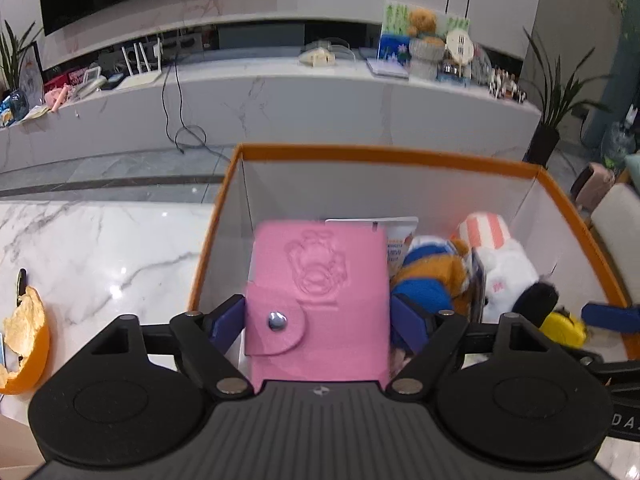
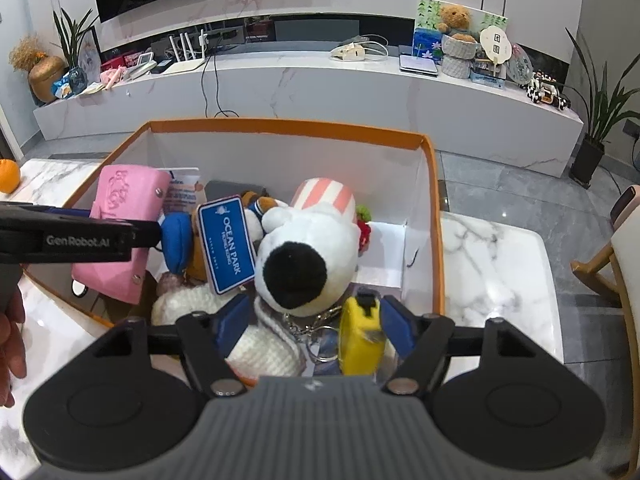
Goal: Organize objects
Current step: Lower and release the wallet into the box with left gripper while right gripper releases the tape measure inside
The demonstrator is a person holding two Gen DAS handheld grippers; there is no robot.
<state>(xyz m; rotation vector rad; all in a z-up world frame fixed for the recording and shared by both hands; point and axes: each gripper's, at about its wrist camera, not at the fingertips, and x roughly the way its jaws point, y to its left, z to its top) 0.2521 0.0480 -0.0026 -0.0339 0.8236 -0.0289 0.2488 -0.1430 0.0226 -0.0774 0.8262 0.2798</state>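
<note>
Over an orange-rimmed box (image 1: 384, 154) standing on a white marble table (image 1: 100, 248), the left gripper (image 1: 316, 320) was clamped on a pink snap-button wallet (image 1: 320, 292), its blue pads pressed against the wallet's two side edges, the wallet held upright between them and reaching forward into the near-left part of the box. Just right of that gripper, inside the box, lay a blue-and-brown plush toy (image 1: 432, 276) and, farther right, a white plush with a black patch and a pink-striped hat (image 1: 508, 272). To the left of the gripper, on the table outside the box, lay a piece of orange peel (image 1: 26, 344). The right gripper (image 2: 312, 322) hung over the box's near-right corner with its jaws parted; a yellow tape measure (image 2: 362, 334) stood between them, just beside the right-hand pad, and whether that pad touched it could not be told, while the left-hand pad stood clear of it. Directly ahead of this gripper sat the white plush, with a blue "Ocean Park" tag (image 2: 227, 244) just to its left. A person's hand (image 2: 10, 340) showed at the far left edge of the right wrist view.
</note>
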